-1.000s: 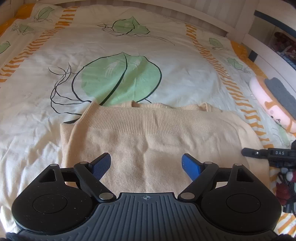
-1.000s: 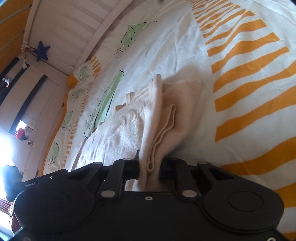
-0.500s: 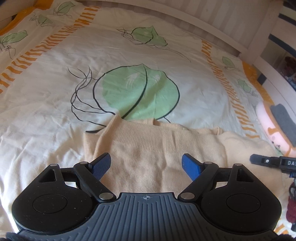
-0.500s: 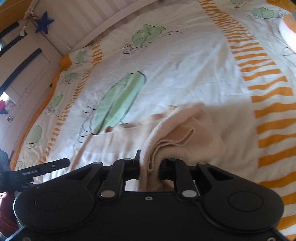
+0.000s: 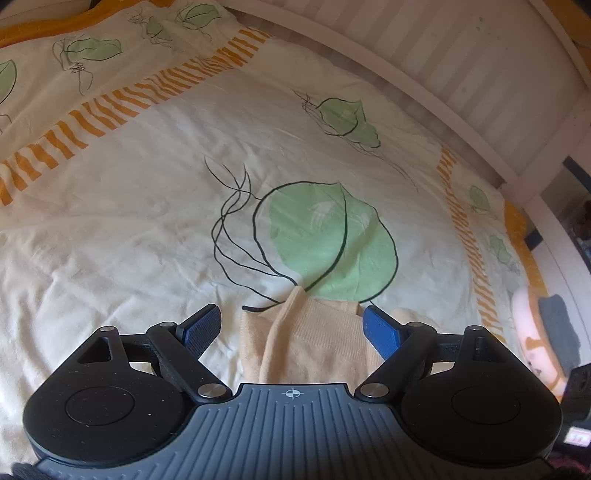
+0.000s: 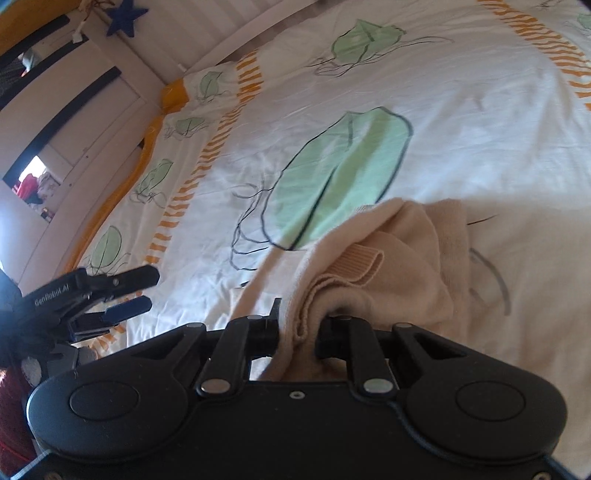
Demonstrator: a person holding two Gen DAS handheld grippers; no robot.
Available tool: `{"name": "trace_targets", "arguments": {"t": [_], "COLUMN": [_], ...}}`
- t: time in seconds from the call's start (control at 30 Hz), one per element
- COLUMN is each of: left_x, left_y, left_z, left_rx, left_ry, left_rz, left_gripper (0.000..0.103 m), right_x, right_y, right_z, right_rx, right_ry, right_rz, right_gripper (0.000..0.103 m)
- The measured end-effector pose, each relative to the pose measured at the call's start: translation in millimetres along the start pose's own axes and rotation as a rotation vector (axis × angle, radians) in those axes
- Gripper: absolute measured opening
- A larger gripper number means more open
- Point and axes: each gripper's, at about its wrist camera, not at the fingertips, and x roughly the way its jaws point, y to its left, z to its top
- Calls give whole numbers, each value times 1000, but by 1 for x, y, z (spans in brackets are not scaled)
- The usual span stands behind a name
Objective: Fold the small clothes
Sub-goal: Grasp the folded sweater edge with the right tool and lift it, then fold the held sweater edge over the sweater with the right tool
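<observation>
A cream knitted sweater lies bunched on the bed cover. My right gripper is shut on a gathered fold of it, and the cloth hangs out over the jaws with a ribbed cuff on top. In the left wrist view the same sweater shows as a narrow heap below my left gripper. That gripper stands wide open, its blue pads apart from the cloth. The left gripper also shows at the left edge of the right wrist view.
The bed cover is white with green leaf prints and orange striped bands. A white slatted bed rail runs along the far side. A pink plush toy lies at the right edge. A blue star hangs by the cupboards.
My right gripper has risen and carried the sweater's fold across, so the cloth is more bunched. The left gripper has drawn back and rolled, and less of the sweater shows beneath it.
</observation>
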Motion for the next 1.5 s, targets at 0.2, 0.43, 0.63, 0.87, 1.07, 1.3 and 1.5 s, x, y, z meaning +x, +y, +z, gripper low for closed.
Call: {"name": "trace_targets", "arguments": {"t": [0.2,0.43,0.63,0.87,1.07,1.3,1.5], "left_x": [-2,-3,-2,-2,1,2,10], "left_y": [4,6,7,9,11,10,3], "left_z": [4,4,4,6,7,6,2], "left_rx": [-2,-1,5,7,6,14,45], "left_ry": [-9,-4,5,5,10,15,39], "left_rz": [0,-6,0,15,20,22,22], "left_gripper": [84,84,84,84,84,84,84], "right_x": [28,41,60,68,65,31,26], "right_y": [23,51,72,80,81,71,64], "right_z": [-12,-27,-39,-44,-49,-52,-70], "right_rx": [-37,-118,-233,-229,-215,-181,-269], "right_ry": [8,-8,19,16,-7,-124,-95], "right_rz": [-34,-63,-153,-122,12,114,10], "right_gripper": [23,23,25,44,49,49,33]}}
